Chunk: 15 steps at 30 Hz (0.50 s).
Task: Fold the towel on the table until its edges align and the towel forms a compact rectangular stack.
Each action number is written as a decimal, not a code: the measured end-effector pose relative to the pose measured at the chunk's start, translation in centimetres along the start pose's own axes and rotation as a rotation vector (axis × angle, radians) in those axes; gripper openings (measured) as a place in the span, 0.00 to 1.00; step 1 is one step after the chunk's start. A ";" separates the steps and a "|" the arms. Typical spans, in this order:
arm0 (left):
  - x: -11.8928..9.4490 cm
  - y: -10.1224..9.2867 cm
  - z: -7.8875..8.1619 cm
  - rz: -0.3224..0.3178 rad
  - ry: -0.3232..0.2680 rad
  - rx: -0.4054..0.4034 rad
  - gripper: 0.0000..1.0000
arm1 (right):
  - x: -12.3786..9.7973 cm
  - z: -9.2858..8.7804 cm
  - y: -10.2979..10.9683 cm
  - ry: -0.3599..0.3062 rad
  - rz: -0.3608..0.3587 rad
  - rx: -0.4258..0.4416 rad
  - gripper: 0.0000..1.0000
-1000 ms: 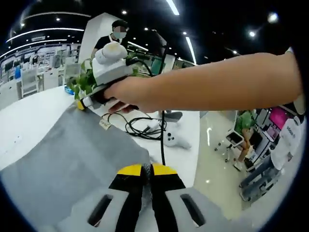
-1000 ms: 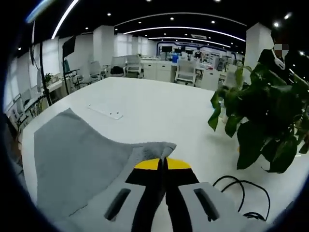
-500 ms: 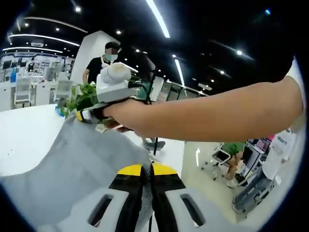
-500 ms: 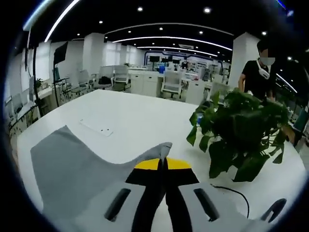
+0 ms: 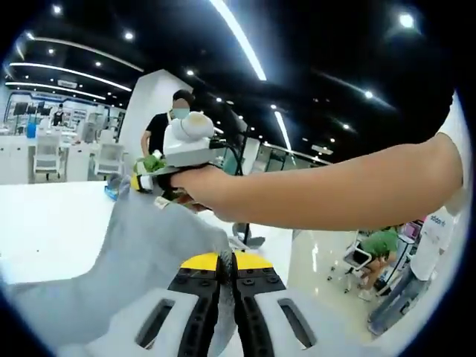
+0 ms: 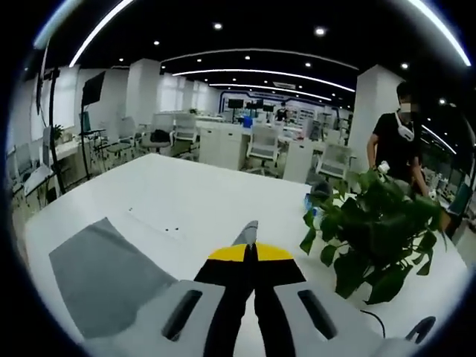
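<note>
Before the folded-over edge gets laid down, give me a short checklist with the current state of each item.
1. Left gripper shut on the towel: ok, grey cloth sits pinched between its closed jaws.
2. Right gripper shut on a towel corner: ok, a grey tip pokes up past its closed jaws; it also shows in the left gripper view holding the cloth.
3. Both held corners raised off the white table: ok.
4. Rest of the towel lying flat on the table: ok in the right gripper view.
5. Edges aligned: cannot tell, the far edge is hidden.
6. Potted plant away from the cloth: ok, it stands apart.
</note>
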State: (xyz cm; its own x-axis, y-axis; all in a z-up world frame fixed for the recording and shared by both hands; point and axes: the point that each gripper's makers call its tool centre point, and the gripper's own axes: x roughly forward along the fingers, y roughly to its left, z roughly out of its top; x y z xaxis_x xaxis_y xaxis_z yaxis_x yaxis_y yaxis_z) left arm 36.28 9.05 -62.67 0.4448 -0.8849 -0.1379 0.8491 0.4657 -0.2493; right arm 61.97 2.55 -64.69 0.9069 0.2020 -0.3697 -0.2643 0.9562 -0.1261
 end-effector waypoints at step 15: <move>-7.4 4.6 2.5 0.109 -0.082 0.013 0.05 | 1.3 4.9 8.5 -0.045 0.050 0.014 0.00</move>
State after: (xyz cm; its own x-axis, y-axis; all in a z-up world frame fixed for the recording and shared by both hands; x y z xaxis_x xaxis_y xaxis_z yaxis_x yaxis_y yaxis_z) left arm 37.56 17.70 -60.43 0.5559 -0.8269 -0.0846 0.7979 0.5593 -0.2248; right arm 62.49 11.97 -61.75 0.9066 0.2586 -0.3333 -0.3052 0.9475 -0.0950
